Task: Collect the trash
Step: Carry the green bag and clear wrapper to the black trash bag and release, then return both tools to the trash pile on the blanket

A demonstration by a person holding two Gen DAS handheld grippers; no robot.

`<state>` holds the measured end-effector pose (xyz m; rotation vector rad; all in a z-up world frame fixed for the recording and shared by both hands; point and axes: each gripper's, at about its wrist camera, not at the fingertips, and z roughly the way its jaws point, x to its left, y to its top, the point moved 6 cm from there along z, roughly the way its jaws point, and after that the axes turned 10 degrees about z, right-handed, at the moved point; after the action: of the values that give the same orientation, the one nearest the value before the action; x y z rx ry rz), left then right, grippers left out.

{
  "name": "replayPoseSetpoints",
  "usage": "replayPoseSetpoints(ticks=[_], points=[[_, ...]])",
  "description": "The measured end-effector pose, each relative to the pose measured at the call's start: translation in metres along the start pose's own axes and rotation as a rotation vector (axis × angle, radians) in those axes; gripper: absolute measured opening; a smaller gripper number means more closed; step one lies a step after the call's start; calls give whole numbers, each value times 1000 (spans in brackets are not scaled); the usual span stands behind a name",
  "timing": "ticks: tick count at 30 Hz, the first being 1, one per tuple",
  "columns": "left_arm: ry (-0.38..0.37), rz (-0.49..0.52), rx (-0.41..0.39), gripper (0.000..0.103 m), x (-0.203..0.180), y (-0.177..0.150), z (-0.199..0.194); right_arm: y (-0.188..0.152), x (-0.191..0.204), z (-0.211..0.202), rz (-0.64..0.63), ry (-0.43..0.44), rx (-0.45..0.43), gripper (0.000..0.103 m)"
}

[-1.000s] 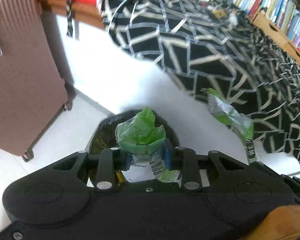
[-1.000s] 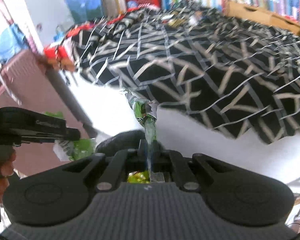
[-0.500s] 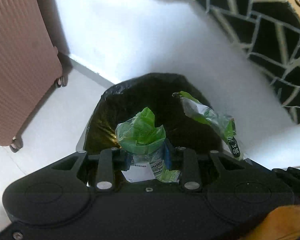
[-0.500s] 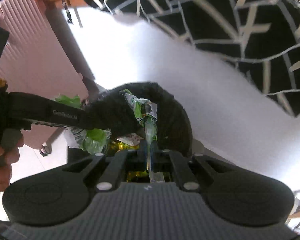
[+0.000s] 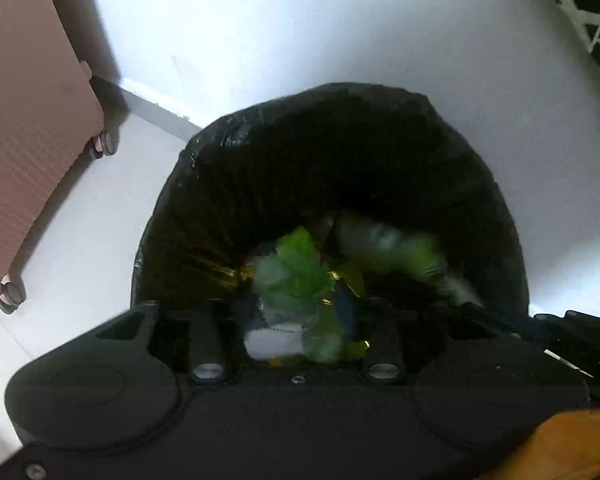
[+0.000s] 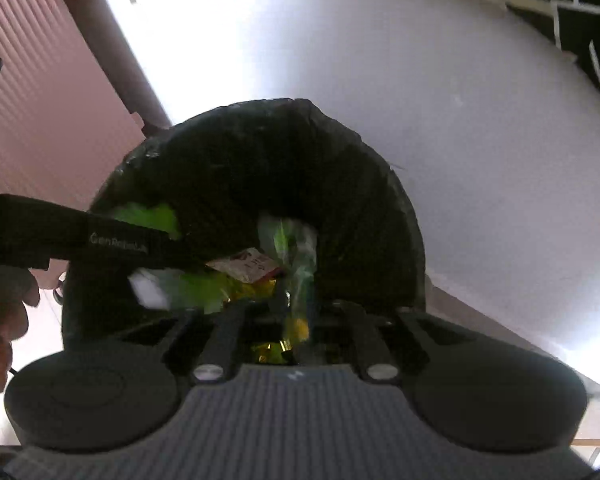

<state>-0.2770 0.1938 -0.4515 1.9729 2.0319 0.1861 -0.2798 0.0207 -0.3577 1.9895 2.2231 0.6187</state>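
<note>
Both units are pitched steeply downward over the open mouth of the black-lined trash bin (image 5: 340,152), which stands on the pale floor against the white side of the bed.

Left hand-held gripper (image 5: 296,312): positioned directly above the near rim of the bin. Its jaws have just been opening. The crumpled green wrapper (image 5: 296,272) lies between them, motion-blurred, over the bin's interior; the fingers stand clear on either side, so the jaws are apart. Whether any pad touches the wrapper cannot be told through the blur.

Right hand-held gripper (image 6: 296,316): likewise above the near rim of the bin, angled down into it. Its jaws have just been opening and stand apart. The thin green-and-clear wrapper (image 6: 296,256) hangs blurred between them, inside the bin's mouth; contact with the pads cannot be determined.

In the right wrist view, the left unit enters from the left edge across the bin's rim, with the person's hand (image 6: 4,320) wrapped around its handle, outside the bin.

Bin contents: a white-and-red packet (image 6: 246,266) and gold foil scraps (image 6: 270,350) lie at the bottom of the bin.

A pink ribbed suitcase (image 5: 24,128) stands on wheels to the left of the bin, apart from it.
</note>
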Motion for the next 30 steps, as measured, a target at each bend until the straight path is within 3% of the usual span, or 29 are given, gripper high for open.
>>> replayPoseSetpoints(ticks=[1, 3, 10, 20, 25, 30], points=[[3, -3, -2, 56, 0, 0, 1, 0, -1, 1, 7, 7, 0, 49], [7, 0, -10, 61, -1, 1, 0, 0, -4, -1, 14, 9, -10, 54], [41, 26, -23, 72, -11, 8, -35, 14, -3, -30, 22, 2, -33, 57], [48, 24, -115, 81, -39, 46, -174, 63, 0, -158, 70, -19, -138, 66], [43, 83, -161, 83, -66, 80, -249, 99, -6, -235, 110, -45, -218, 69], [-12, 174, -243, 85, -95, 129, -319, 139, -18, -303, 185, -86, -310, 70]])
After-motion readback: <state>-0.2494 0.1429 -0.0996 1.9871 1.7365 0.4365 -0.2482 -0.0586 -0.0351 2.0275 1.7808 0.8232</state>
